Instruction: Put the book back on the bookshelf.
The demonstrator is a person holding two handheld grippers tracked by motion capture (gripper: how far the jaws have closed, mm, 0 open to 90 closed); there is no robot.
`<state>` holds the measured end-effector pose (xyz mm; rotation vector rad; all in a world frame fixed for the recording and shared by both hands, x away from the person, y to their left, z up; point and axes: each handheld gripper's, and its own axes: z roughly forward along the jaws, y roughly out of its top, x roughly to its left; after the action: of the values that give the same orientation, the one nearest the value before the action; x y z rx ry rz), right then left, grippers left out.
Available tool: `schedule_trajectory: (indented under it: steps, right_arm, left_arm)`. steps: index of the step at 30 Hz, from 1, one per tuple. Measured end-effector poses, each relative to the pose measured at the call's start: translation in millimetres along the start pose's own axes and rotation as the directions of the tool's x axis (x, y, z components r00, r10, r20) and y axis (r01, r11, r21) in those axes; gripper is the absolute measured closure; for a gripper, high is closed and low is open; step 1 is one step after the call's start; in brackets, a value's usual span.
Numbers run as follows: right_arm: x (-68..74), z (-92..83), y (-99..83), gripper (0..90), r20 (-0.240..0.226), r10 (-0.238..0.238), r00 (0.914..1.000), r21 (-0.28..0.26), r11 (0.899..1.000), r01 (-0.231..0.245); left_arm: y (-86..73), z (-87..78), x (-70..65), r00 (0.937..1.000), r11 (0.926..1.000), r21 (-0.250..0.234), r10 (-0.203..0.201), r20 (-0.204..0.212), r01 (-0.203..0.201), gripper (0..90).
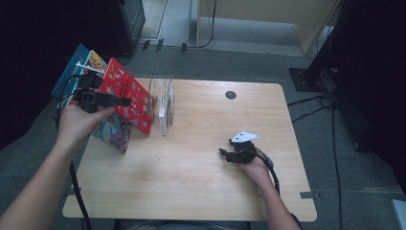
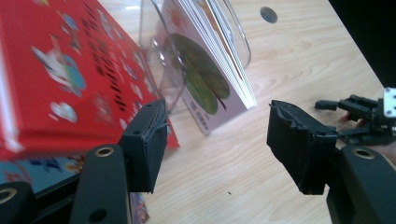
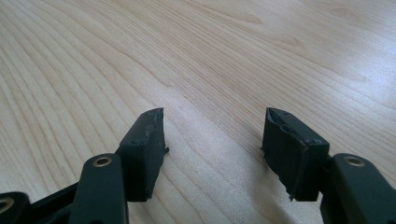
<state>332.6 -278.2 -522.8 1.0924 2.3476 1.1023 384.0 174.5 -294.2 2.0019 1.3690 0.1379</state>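
Left gripper is held above the table's left edge, jaws spread wide, nothing between them. In the left gripper view the red book is seen just beyond the left jaw, to that jaw's outer side rather than in the gap; contact cannot be told.

The book is propped aslant, upper end over the table edge, lower corner down on the wood beside the clear rack. Its long axis runs from upper left to lower right in the high view. A shift toward the book's edge is judged necessary before the jaws could straddle it.

Right gripper is rested well apart, low over the table's right half, jaws likewise wide and empty. The left is plainly nearer.

Book: thin hardcover, bright red, scattered small cartoon figures, white page edge. More picture books lie beneath it; one stands in the rack.
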Motion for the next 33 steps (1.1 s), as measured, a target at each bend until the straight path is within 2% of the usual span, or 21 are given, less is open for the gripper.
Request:
schedule_trajectory:
  steps: [3, 11, 15, 23, 30, 33]
  right_arm:
    - [0.2, -0.1, -0.1, 38.5, -0.001, -0.002, 1.0000, 0.001, 1.000, 0.002]
    - [0.5, -0.4, -0.4, 37.6, 0.002, -0.004, 1.0000, 0.002, 1.000, 0.004]
    - [0.7, -0.4, -0.4, 37.5, 0.001, -0.002, 1.0000, 0.003, 1.000, 0.002]
    - [1.1, -0.4, -0.5, 35.3, 0.000, -0.005, 1.0000, 0.005, 1.000, 0.005]
    - [2.9, -0.5, -0.7, 32.9, 0.001, 0.001, 1.0000, 0.009, 1.000, -0.001]
    - [3.5, -0.5, -0.9, 31.9, 0.003, -0.002, 1.0000, 0.009, 1.000, 0.002]
  left_arm:
    - [-12.0, 4.8, -5.0, 0.9998, 0.9997, -0.016, 0.017, -0.010, -0.017, 39.1]
    - [-41.5, 25.0, -8.8, 0.9991, 0.9996, 0.022, 0.015, 0.041, -0.016, 38.9]
    - [-55.8, 35.8, -12.6, 0.9988, 0.9989, 0.034, 0.031, 0.039, -0.032, 38.8]
    - [-82.5, 59.5, -17.3, 0.9957, 0.9970, 0.053, 0.053, 0.076, -0.057, 38.4]
    - [-106.0, 81.4, -16.4, 0.9943, 0.9959, 0.072, 0.047, 0.096, -0.054, 38.2]
    - [-115.6, 91.8, -18.9, 0.9954, 0.9938, 0.086, 0.064, 0.072, -0.070, 38.1]
